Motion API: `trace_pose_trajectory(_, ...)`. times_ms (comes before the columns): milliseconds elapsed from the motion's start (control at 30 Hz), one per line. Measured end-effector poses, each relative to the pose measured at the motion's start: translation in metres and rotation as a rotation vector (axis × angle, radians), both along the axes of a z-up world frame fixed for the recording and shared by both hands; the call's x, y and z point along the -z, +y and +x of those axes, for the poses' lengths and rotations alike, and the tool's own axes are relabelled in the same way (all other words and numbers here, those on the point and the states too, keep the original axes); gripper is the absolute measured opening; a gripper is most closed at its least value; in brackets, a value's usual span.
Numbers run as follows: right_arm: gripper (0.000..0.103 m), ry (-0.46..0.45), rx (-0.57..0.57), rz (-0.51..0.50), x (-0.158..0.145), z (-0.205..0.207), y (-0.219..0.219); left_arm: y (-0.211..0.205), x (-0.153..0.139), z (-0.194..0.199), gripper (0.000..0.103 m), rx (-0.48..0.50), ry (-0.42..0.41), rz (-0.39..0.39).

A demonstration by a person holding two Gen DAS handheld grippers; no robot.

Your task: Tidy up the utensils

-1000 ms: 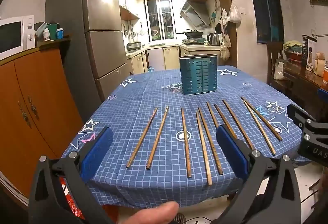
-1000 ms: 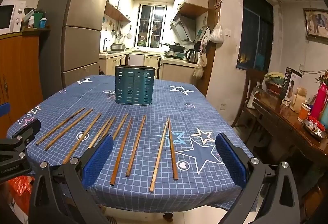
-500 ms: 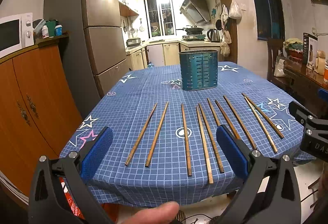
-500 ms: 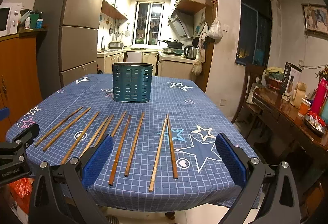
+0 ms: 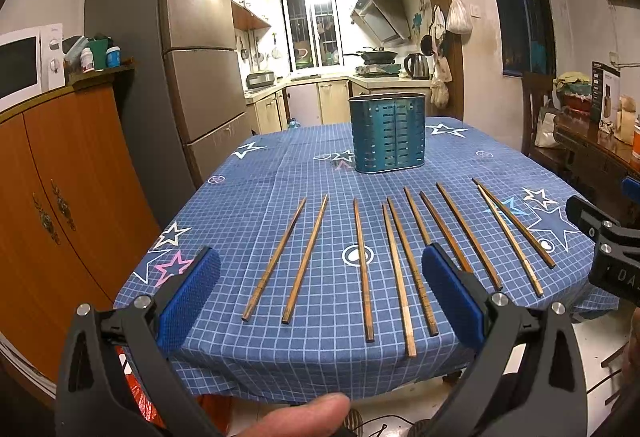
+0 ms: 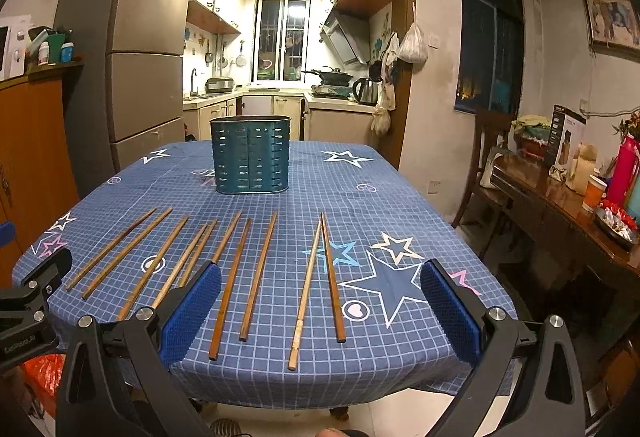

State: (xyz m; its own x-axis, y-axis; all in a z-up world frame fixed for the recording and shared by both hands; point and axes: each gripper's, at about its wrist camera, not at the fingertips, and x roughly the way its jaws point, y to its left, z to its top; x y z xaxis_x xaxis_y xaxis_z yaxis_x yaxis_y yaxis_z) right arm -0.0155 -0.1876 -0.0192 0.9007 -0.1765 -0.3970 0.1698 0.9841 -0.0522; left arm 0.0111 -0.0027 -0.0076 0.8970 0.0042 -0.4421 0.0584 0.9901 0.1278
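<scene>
Moved: both views sit slightly lower and nearer the table; left gripper (image 5: 320,293) and right gripper (image 6: 320,311) wide, empty; chopsticks (image 5: 362,265) fanned before holder (image 5: 387,133) (upright); risk: thin sticks rolling on tablecloth (image 5: 256,197) when pinched.

Wooden chopsticks (image 6: 256,275) lie fanned on the near tablecloth (image 6: 400,205); a teal holder (image 6: 250,155) stands farther back.

Cloth (image 5: 256,205): blue, white grid, printed with stars and circles. Holder (image 5: 387,133): teal, slotted. Chopsticks (image 5: 362,269): brown wood. Gripper pads (image 6: 192,313): blue; gripper frames black. Cabinet (image 5: 60,197): orange. Fridge (image 6: 144,49): grey.
</scene>
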Motion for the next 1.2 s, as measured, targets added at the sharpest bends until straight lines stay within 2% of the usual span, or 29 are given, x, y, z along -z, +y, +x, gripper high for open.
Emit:
trace_pose_trajectory(300,0.1,-0.001,0.02,0.021,0.0,0.0002,-0.0042,0.0003,0.0027,0.0021,0.097,0.001,0.009,-0.008)
trace_pose_trajectory(433,0.1,0.028,-0.011,0.024,0.0031,0.0037,-0.0012,-0.0003,0.003,0.0022,0.097,-0.001,0.011,-0.013)
trace_pose_trajectory(767,0.1,0.022,-0.027,0.078,0.0044,0.003,-0.0065,0.003,0.0045,0.0012,0.097,-0.003,0.011,-0.035)
trace_pose_trajectory(1200,0.1,0.054,-0.077,0.124,0.0082,0.0067,-0.0082,-0.0009,0.0065,-0.003,0.097,-0.006,0.008,-0.01)
